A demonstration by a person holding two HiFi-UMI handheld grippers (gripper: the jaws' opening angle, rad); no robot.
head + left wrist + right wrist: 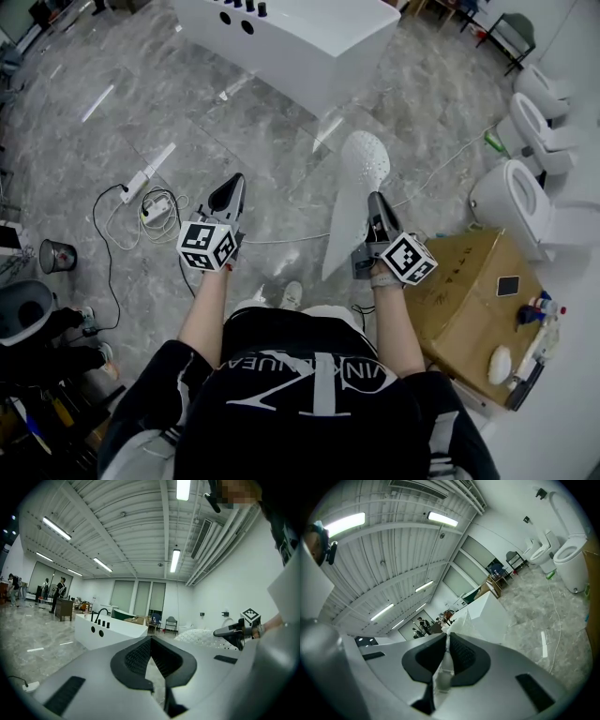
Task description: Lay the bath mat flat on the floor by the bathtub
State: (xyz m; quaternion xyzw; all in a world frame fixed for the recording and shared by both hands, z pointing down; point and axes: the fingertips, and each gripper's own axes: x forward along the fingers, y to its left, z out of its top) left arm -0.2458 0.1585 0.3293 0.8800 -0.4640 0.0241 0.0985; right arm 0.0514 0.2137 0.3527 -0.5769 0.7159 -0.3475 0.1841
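Person's black shirt (309, 394) fills 6 o'clock. Just ahead, the right gripper (376, 208) clamps the white bath mat (361, 164), raised toward the bathtub (300, 47) at 12 o'clock. The left gripper (232, 186) has its jaws together on nothing.

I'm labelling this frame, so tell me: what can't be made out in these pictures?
- bath mat: in the head view, part is hidden behind the right gripper; the right gripper view shows only the pinched strip.
- bathtub: far end cut off by the head view's top edge.
- Small items on the cardboard box: too small to identify.
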